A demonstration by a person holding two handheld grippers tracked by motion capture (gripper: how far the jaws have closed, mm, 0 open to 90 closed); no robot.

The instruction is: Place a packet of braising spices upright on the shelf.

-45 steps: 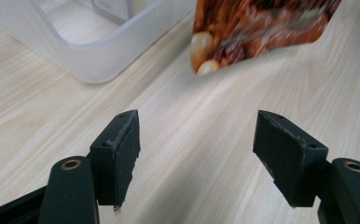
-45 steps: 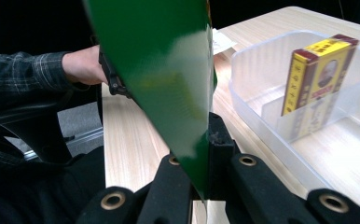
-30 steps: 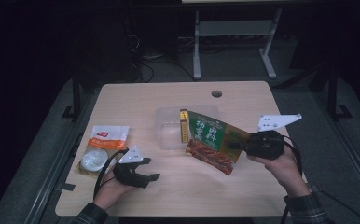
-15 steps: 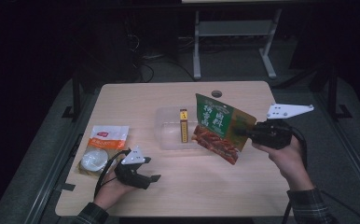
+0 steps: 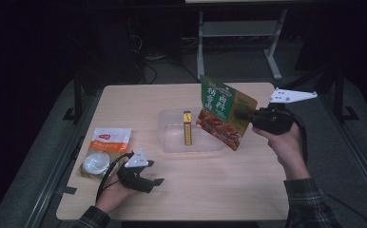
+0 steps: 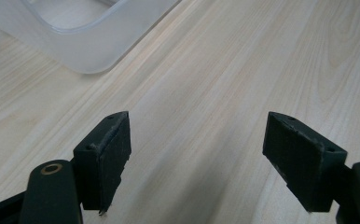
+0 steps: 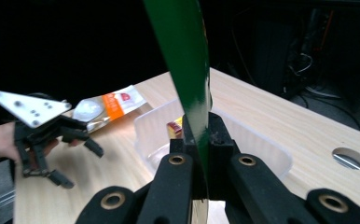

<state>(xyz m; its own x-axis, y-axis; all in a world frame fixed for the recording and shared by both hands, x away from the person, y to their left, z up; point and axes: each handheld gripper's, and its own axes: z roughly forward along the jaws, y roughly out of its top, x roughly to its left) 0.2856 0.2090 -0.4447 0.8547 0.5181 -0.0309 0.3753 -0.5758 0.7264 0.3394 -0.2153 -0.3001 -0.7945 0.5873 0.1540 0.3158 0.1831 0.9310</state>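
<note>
We have the right gripper [image 5: 246,115] clamped on the green snack pouch [image 5: 224,111], airborne over the clear tray's [image 5: 169,142] 3 o'clock rim. Left gripper [image 5: 154,180] released, bare tabletop [image 5: 229,190] ahead.

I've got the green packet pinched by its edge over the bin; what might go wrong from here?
The right gripper holds the green snack packet only by its edge, so it may swing or slip. The clear plastic bin already has a small yellow box standing upright, which the packet could topple. The left gripper rests open, away from the bin, so the bin is unsteadied.
</note>
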